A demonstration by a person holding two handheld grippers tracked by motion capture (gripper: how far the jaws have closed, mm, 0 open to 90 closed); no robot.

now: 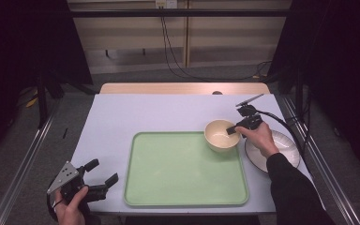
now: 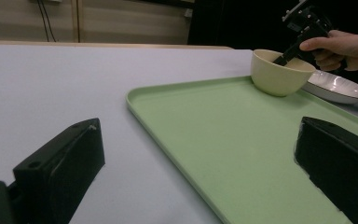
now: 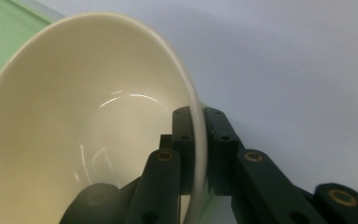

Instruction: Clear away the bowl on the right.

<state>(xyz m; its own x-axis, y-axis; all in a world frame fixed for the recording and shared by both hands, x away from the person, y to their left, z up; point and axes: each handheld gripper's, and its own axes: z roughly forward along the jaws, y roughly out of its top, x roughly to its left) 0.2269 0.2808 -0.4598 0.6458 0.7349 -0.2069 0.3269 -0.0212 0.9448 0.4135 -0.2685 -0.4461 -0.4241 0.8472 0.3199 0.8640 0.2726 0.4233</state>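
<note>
Cream bowl upright on tray corner, rim pinched by right gripper.

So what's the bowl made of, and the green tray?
The cream bowl looks like glazed ceramic, or maybe melamine: it is smooth and glossy, with bright curved glints inside. The green tray looks like matte plastic: one even pale colour, a soft dull sheen, and a rounded moulded rim.

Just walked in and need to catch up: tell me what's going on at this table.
A person works with a gripper in each hand. The right gripper is clamped on the rim of a cream bowl at the far right corner of a green tray, one of its fingers inside, one outside. A white plate lies beside the tray. The left gripper is open near the table's front left edge.
</note>
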